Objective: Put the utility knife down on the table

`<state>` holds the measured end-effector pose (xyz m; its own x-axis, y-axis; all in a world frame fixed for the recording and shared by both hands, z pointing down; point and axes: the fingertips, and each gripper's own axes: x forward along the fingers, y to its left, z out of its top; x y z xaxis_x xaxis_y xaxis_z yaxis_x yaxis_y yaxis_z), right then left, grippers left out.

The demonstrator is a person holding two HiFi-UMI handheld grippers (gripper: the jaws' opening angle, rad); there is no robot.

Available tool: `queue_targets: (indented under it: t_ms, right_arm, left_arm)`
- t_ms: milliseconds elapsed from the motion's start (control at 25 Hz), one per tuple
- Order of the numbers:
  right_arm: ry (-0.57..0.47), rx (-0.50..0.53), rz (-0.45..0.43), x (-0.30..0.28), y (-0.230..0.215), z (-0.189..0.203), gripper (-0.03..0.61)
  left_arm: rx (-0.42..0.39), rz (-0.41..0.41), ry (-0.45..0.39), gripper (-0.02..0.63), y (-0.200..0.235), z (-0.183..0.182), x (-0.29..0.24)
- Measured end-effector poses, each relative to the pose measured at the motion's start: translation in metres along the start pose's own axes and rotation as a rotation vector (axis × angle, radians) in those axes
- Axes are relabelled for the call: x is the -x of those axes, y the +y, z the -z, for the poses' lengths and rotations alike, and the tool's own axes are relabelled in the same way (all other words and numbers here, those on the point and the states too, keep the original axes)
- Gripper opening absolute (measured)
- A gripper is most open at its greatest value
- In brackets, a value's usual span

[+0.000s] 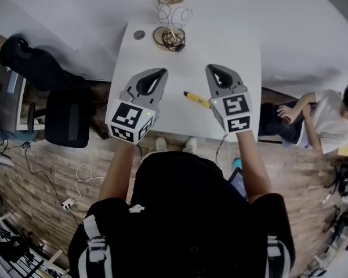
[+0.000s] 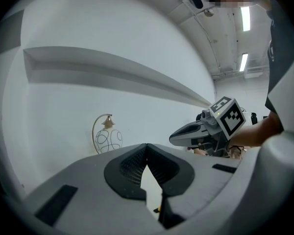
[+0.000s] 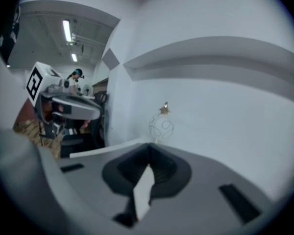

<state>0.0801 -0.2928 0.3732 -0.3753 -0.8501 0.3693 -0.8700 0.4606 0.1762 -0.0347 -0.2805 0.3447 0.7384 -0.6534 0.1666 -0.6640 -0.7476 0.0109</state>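
Note:
The yellow utility knife (image 1: 196,98) lies flat on the white table (image 1: 162,51), near its front edge, with nothing touching it. My left gripper (image 1: 162,72) hangs above the table to the left of the knife, its jaws together and empty. To the right of the knife is my right gripper (image 1: 211,68), also shut with nothing in it. In the left gripper view the left gripper (image 2: 147,146) has its tips meeting, and the right gripper (image 2: 179,135) floats beyond it. The right gripper view shows the right gripper (image 3: 148,146) shut, with the left gripper (image 3: 95,114) at its left.
A wire-frame lamp (image 1: 173,13) and a coiled cable (image 1: 171,38) stand at the table's far end, beside a small grey disc (image 1: 139,35). A black office chair (image 1: 66,117) stands left of the table. A person (image 1: 327,120) sits at the right. Cables (image 1: 75,190) lie on the wooden floor.

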Motion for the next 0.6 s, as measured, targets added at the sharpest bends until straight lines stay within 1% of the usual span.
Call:
queue_targets:
  t_ms: [200, 400, 600]
  right_arm:
    - [-0.072, -0.029, 0.012, 0.015, -0.004, -0.027, 0.035]
    - [-0.146, -0.023, 0.035, 0.034, -0.006, -0.053, 0.035]
    - [-0.21, -0.032, 0.065, 0.049, -0.013, -0.07, 0.035]
  left_arm:
    - [-0.031, -0.005, -0.03, 0.021, 0.001, -0.017, 0.004]
    - [-0.059, -0.012, -0.063, 0.021, 0.002, -0.035, 0.01]
    - [-0.087, -0.017, -0.1, 0.021, 0.0, -0.056, 0.015]
